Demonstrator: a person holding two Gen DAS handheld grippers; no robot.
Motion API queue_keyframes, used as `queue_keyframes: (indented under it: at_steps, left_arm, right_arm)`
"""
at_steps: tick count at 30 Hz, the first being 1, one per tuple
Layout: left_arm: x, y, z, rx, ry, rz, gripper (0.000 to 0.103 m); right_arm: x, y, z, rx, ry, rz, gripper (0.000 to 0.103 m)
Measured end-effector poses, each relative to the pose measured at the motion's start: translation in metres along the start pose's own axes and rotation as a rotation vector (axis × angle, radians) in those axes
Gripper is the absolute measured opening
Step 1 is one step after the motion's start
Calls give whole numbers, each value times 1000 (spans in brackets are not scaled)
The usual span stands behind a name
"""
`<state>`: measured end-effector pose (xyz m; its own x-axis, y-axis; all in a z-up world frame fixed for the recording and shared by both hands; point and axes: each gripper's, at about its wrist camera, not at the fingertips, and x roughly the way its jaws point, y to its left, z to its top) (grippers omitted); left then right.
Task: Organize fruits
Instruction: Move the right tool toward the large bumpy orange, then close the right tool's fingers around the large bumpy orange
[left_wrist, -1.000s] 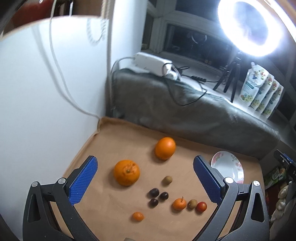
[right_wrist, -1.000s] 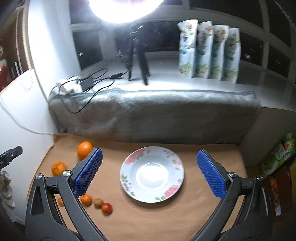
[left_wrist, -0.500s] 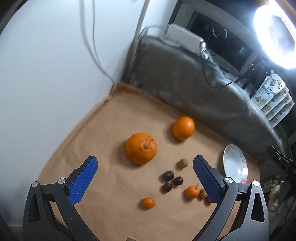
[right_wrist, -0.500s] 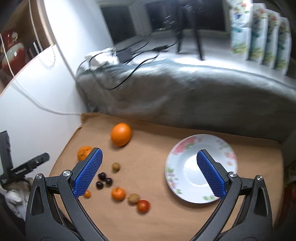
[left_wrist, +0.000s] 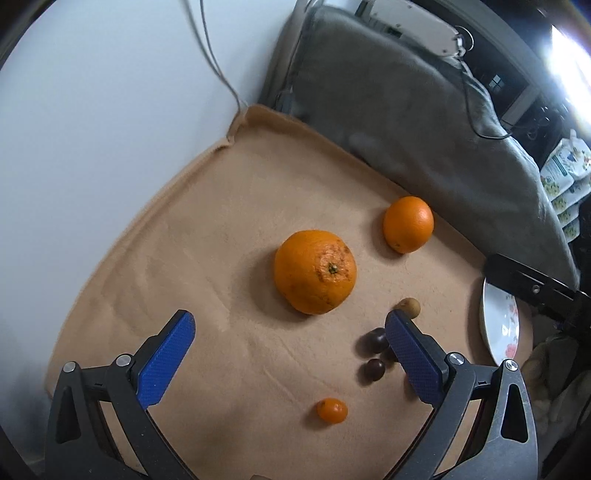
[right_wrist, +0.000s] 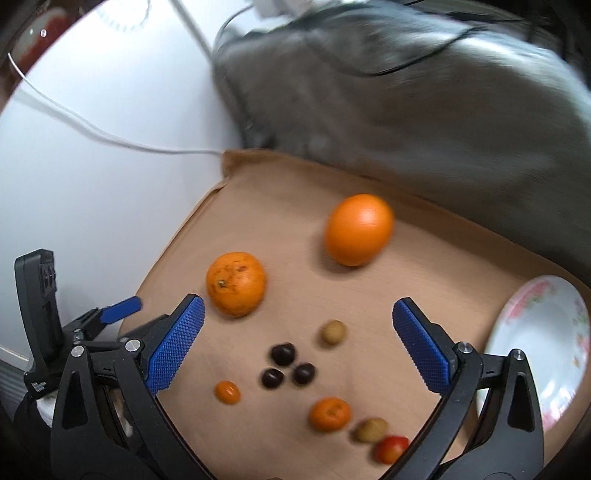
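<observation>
On the tan mat (left_wrist: 207, 236) lie a large bumpy orange (left_wrist: 315, 271) (right_wrist: 236, 283), a smooth orange (left_wrist: 408, 223) (right_wrist: 358, 229), a tiny orange fruit (left_wrist: 332, 410) (right_wrist: 228, 391), dark round fruits (left_wrist: 375, 369) (right_wrist: 283, 353), and a small brown fruit (left_wrist: 409, 307) (right_wrist: 333, 332). The right wrist view also shows a small mandarin (right_wrist: 329, 414), another brown fruit (right_wrist: 371, 429) and a red one (right_wrist: 391, 448). My left gripper (left_wrist: 288, 363) hovers open just short of the bumpy orange. My right gripper (right_wrist: 297, 347) stands open above the small fruits. A white floral plate (right_wrist: 543, 350) (left_wrist: 498, 325) sits at the right.
A grey cushion (left_wrist: 424, 110) (right_wrist: 424, 103) borders the mat's far side, with a black cable over it. A white wall (left_wrist: 92, 110) with a hanging cord stands on the left. Pouches (left_wrist: 565, 173) stand far right. The left gripper's body (right_wrist: 44, 332) shows at the right view's left edge.
Both grippers have dropped closer to the mat. The left one has closed in on the bumpy orange; the right one has swung left from the plate to over the small fruits.
</observation>
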<state>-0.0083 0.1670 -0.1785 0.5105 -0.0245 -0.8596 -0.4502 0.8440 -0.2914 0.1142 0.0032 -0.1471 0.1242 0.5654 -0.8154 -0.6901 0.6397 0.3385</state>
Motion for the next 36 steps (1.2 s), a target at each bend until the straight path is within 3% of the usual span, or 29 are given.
queue_keyframes:
  at_steps: [7,17,21,24,27,33,36]
  left_arm:
    - [26,4,4,-7,32,-39,102]
    - [48,20,0,-97,66,-144,87]
    - [53,20,1,-102,67,-164,85]
    - [55,20,1,-103,70,-180,78]
    - [58,21,2,-108,75,-201,73]
    - [63,19,5,-99,87,-238,68]
    - [65,18,6,-101,94,-254,64]
  right_arm:
    - [50,10,22,32,88,82,103]
    - [96,12,24,90,190,154,103]
    - [106,14,26,105,209,166,103]
    - [113,16,28,103,224,164,103]
    - [117,17,28,107,240,172,97]
    - [125,20,29,105,260,178,96]
    - [132,23,30,102,276,183,89]
